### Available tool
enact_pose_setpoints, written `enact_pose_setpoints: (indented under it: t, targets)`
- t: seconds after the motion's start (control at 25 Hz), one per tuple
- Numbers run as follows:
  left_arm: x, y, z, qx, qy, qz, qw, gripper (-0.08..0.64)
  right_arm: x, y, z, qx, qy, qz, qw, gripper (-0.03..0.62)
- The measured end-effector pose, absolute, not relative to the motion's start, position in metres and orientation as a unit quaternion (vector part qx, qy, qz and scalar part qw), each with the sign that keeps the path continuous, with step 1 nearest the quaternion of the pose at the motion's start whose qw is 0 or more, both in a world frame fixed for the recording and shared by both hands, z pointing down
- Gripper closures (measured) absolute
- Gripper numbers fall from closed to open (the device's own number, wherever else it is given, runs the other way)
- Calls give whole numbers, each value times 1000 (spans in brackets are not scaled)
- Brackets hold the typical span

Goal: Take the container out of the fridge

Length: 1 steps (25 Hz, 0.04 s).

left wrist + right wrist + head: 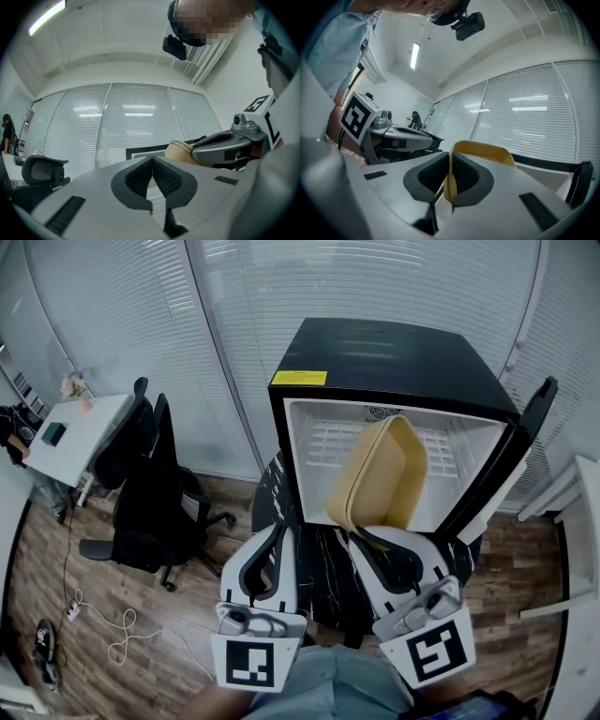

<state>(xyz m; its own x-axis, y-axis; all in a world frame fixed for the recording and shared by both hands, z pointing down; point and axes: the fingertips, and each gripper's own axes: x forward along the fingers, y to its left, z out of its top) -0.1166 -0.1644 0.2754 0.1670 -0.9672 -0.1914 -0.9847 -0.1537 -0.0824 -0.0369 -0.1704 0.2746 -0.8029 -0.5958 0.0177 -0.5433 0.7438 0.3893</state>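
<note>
A black mini fridge (394, 348) stands with its door (511, 460) swung open to the right, and its white inside shows. A yellow container (380, 474) hangs tilted on edge in front of the opening. My right gripper (361, 535) is shut on its lower rim; in the right gripper view the yellow wall (485, 151) is pinched between the pads of this gripper (451, 180). My left gripper (279, 531) is to the left of it, lower than the fridge opening, shut and holding nothing. In the left gripper view its jaws (152, 161) meet at the tips, with the container (178, 151) beyond.
The fridge rests on a dark marbled table (323, 568). Two black office chairs (155, 493) and a white desk (70, 427) stand to the left, in front of a blind-covered glass wall. A white cable (103, 629) lies on the wooden floor. White furniture (577, 512) is at the right.
</note>
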Motion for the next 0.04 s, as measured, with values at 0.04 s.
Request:
enact_pose_setpoints:
  t: [0.04]
  targets:
    - [-116, -165, 275, -758, 644, 47, 95, 546, -36, -171, 274, 306, -931, -187, 71, 554]
